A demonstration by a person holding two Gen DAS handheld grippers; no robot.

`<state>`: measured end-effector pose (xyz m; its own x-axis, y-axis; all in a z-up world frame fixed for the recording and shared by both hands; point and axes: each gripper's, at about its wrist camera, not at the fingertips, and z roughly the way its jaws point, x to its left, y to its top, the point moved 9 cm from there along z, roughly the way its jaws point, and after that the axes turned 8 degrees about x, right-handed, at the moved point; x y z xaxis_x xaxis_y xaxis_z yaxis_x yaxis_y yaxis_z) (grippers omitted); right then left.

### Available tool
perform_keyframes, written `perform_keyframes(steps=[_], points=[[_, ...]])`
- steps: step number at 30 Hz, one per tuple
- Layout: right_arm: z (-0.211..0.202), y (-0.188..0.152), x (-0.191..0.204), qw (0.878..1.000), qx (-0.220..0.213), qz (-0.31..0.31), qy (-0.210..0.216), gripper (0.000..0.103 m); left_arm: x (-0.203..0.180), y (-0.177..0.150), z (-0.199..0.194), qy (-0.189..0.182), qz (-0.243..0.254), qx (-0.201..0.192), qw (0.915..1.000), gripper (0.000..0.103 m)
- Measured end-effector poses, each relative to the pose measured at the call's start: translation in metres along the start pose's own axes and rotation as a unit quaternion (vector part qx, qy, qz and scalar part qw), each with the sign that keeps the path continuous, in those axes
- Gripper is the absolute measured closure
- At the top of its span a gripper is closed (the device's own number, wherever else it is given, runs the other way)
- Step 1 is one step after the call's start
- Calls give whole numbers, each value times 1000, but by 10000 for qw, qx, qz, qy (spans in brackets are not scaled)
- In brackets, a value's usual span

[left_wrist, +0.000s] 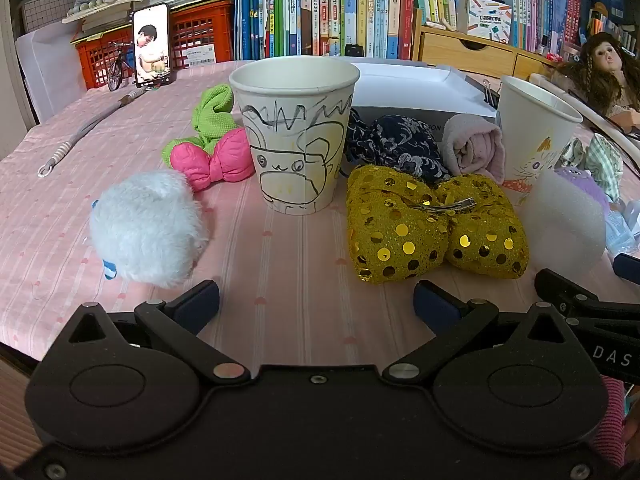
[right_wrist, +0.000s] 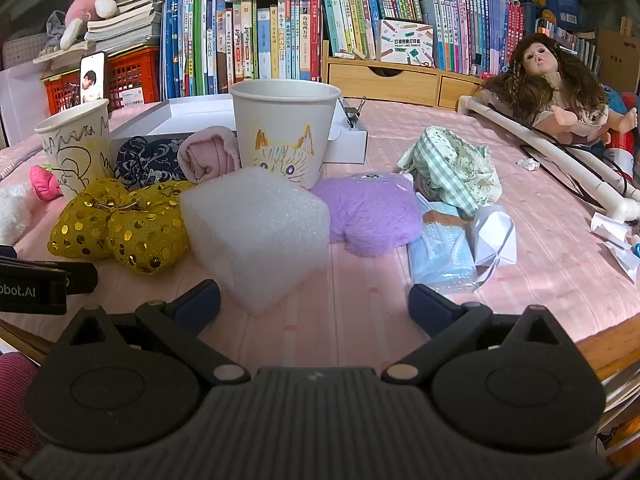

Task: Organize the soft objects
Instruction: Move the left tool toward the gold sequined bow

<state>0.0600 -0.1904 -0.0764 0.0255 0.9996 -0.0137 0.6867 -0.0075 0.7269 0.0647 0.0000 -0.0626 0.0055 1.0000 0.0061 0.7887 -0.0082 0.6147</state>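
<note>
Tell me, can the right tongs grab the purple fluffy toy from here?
Probably yes, with a small sidestep. The right tongs are open, and the purple plush toy lies on bare tablecloth ahead. The white foam block sits nearer, touching the toy's left side.

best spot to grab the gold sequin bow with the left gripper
Grip the gold sequin bow at its pinched centre, where the metal clip sits between the two puffy lobes. That waist is the narrowest part, so the open left gripper would likely span it. Come from above and the near side; the paper cup and foam block crowd its flanks.
</note>
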Motion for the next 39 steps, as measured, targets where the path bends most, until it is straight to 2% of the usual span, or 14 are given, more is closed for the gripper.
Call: perform_keyframes(steps=[18,30,35,39], points=[[2,0,1,10000,-10,-5,0,0,2,0,-2,-14,28,-46,10000,0],[-1,-4,0,9998,-184,-17,33,0,7,-2,-7,-115,15,-198,9997,1],[-5,-4,-1,9993,-280,21,240,0,5,1,-16,-385,-57,-276,9989,6],[-10,0,-2,9980,-407,155,462,1,-1,5,-25,-576,-42,-401,9975,6]])
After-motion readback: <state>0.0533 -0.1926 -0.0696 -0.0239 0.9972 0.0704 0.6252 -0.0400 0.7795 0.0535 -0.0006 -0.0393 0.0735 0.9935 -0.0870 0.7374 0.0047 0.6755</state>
